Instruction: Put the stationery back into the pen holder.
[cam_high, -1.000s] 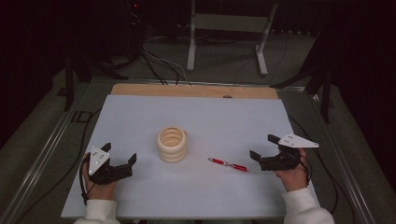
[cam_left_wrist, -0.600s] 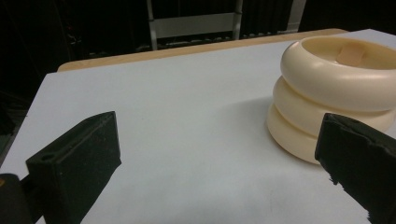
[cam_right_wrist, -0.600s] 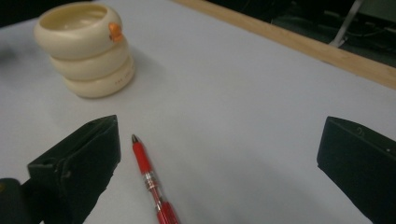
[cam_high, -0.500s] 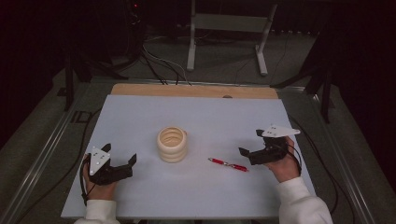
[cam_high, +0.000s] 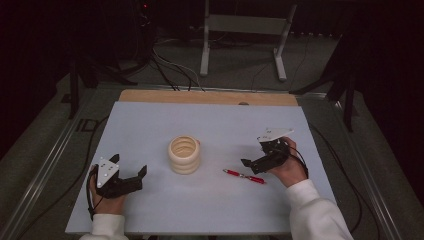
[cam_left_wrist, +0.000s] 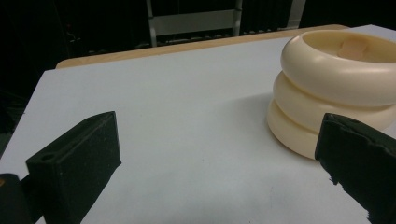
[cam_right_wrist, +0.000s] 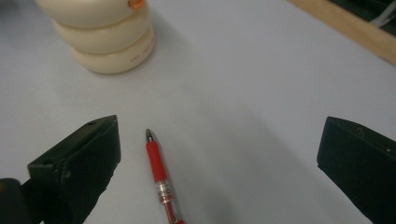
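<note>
— On the left side of the table (cam_high: 150, 210), what do we see?

— We see the left gripper (cam_high: 131, 181) resting low near the front edge, held by the left hand (cam_high: 107, 202). Its jaws are wide apart and nothing is between them. In the left gripper view, the table surface lies between the jaws.

— And at the middle?

— We find a cream holder (cam_high: 184, 154) made of three stacked rings, standing upright. It is well apart from both grippers.

— What is to the right of it?

— We see a red pen (cam_high: 244, 176) lying flat on the table, its tip pointing toward the holder. Just beside it is the right gripper (cam_high: 253, 164), jaws spread, gripping nothing. In the right gripper view, the pen (cam_right_wrist: 159, 177) lies between the jaws, closer to the left one.
</note>
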